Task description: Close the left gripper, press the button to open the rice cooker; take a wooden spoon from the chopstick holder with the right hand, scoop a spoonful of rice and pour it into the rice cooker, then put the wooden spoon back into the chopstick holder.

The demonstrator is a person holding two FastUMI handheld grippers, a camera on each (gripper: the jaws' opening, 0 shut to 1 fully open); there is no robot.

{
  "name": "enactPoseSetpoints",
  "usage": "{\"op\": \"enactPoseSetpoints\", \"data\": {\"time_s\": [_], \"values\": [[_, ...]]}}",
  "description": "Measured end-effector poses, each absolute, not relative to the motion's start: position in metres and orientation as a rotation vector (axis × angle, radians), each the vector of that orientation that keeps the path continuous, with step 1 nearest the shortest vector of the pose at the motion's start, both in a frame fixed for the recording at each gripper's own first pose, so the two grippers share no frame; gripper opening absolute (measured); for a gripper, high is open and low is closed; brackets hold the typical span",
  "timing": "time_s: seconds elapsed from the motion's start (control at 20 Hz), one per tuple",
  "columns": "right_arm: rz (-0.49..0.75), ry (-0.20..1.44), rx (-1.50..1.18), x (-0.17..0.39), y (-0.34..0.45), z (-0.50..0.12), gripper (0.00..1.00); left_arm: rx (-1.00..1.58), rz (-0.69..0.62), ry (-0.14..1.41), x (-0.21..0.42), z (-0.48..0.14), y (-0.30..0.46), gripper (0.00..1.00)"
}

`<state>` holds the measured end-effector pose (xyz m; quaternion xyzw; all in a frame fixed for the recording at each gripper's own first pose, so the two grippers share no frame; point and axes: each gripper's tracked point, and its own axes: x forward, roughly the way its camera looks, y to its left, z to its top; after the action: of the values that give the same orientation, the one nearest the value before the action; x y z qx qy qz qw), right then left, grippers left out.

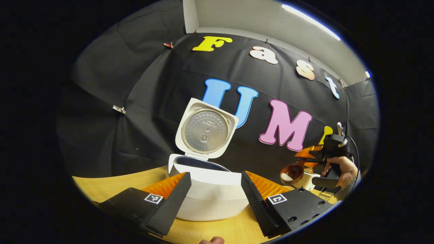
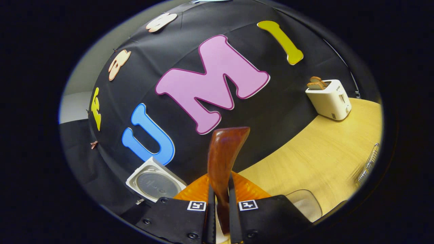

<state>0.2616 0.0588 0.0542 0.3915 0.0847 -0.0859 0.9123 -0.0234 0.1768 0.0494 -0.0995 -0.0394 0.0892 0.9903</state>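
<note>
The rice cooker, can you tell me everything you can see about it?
The rice cooker is white and rounded, and looks like smooth plastic. It sits on the wooden table, close in front of the open left gripper. Its lid is flipped up, nearly upright, hinged at the back, showing a round silvery metal plate inside. The dark rim of the pot shows underneath. Nothing touches it. Off to one side, the right gripper holds a wooden spoon with rice.

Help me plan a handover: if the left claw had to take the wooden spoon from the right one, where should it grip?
Probably on the bare handle of the wooden spoon above the right claw, coming from the side. That stretch is narrow and sticks out free past the fingers. The bowl holds rice, so keep it level and leave it alone.
</note>
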Motion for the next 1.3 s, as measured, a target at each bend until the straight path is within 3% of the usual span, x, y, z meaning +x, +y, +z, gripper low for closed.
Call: {"op": "enactPoseSetpoints", "data": {"time_s": [0.25, 0.55, 0.8, 1.3], "values": [[-0.098, 0.154, 0.824, 0.305, 0.116, 0.094, 0.2, -0.231, 0.185, -0.072, -0.027, 0.047, 0.188, 0.96], [0.003, 0.192, 0.848, 0.357, 0.203, 0.099, 0.2, -0.251, 0.213, -0.066, -0.03, 0.042, 0.21, 0.95], [0.053, 0.246, 0.733, 0.384, 0.27, 0.069, 0.2, -0.293, 0.228, -0.058, -0.031, 0.034, 0.224, 0.96], [0.088, 0.199, 0.398, 0.399, 0.314, 0.054, 0.19, -0.344, 0.239, -0.061, -0.034, 0.029, 0.236, 0.95]]}}
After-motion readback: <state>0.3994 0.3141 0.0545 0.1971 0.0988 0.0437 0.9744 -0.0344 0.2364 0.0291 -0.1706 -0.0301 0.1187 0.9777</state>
